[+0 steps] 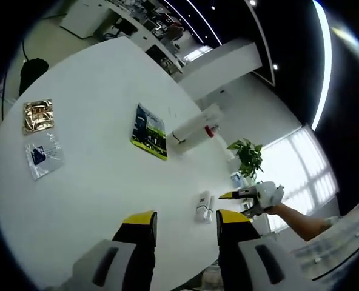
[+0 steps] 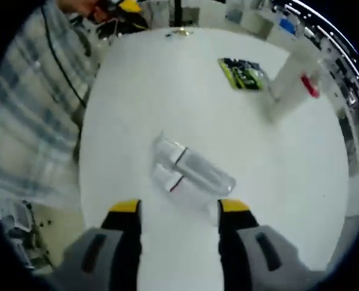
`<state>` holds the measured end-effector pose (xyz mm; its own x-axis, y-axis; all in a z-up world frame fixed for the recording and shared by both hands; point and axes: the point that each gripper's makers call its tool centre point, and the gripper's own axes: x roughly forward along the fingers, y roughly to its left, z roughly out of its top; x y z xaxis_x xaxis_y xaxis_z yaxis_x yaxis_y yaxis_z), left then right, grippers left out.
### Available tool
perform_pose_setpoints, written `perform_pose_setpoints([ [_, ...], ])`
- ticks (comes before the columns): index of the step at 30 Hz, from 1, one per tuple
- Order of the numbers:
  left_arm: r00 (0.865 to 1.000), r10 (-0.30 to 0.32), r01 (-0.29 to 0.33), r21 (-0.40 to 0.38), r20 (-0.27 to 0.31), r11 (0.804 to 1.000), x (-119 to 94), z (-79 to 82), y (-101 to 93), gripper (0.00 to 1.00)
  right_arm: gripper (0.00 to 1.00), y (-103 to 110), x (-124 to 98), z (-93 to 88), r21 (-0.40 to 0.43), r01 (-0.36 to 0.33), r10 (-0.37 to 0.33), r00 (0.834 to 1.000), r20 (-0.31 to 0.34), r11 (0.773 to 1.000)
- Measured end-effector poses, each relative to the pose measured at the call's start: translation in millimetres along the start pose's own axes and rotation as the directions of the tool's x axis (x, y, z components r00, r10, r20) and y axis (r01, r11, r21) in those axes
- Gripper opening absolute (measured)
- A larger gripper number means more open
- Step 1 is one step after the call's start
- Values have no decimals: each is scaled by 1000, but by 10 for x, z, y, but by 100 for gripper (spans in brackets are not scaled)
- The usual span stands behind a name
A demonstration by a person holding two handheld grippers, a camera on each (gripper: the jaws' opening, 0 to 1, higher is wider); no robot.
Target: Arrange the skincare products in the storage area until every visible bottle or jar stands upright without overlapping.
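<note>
1. Far left in the left gripper view there's a gold foil sachet (image 1: 38,115) lying flat on the white tabletop (image 1: 94,182), and just below it a clear packet with a blue patch (image 1: 43,156). The two are close together but don't overlap.
2. Moving right, a dark blue and yellow-green pouch (image 1: 150,132) lies flat near the middle of the tabletop.
3. Just beside that pouch is a white tube with a red detail (image 1: 194,128), lying on its side. In the right gripper view the same white tube (image 2: 292,79) sits at the upper right, next to the green pouch (image 2: 242,73).
4. Two small clear bottles (image 1: 203,207) lie on their sides, touching each other, right ahead of the left gripper (image 1: 185,219). Its jaws are spread apart with nothing between them, hanging above the tabletop.
5. Further right in the left gripper view, a potted plant (image 1: 247,156) stands past the tabletop edge, and the right gripper (image 1: 252,197) comes in from the right, held by a person's hand.
6. In the right gripper view those two bottles (image 2: 191,171) are just in front of the right gripper (image 2: 177,209), side by side and tipped over. Its jaws are also wide apart, gripping nothing.
7. A person's plaid shirt (image 2: 31,115) fills the left side of that view.
</note>
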<state>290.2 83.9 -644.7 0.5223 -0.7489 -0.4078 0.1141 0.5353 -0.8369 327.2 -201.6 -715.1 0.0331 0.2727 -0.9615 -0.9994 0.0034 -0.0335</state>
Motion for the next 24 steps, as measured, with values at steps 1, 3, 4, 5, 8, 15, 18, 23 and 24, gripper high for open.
perform_pose_setpoints([
  [1,1000,-1,1,1,-1,1000,-9,-15,-2,41,43,2,25,-14,-36,-19,18,1000,-20,999],
  [3,1000,-1,1,1,-2,1000,-34,-52,-1,41,39,5,56,-32,-76,-47,43,998,-52,996],
  [4,1000,-1,1,1,-2,1000,-46,-69,0,41,38,-4,64,-35,-90,-53,47,997,-62,995],
  [5,1000,-1,1,0,-3,1000,-57,-85,1,41,36,-26,73,-22,-93,-49,43,997,-62,994],
  [8,1000,2,-2,-1,-10,1000,-104,-147,18,41,36,-72,104,-3,-103,-61,54,996,-69,993],
  [15,1000,21,-21,-6,-9,1000,-235,-231,88,41,31,-68,201,-32,-137,-124,109,987,-118,983],
  [18,1000,29,-29,-6,-4,1000,-288,-246,112,41,29,-79,251,-48,-143,-136,117,984,-132,980],
  [23,999,37,-37,-14,11,999,-349,-257,120,40,28,-75,313,-101,-149,-150,124,978,-166,977],
  [24,999,38,-38,-11,13,999,-354,-259,122,40,27,-74,322,-114,-149,-151,125,977,-174,977],
])
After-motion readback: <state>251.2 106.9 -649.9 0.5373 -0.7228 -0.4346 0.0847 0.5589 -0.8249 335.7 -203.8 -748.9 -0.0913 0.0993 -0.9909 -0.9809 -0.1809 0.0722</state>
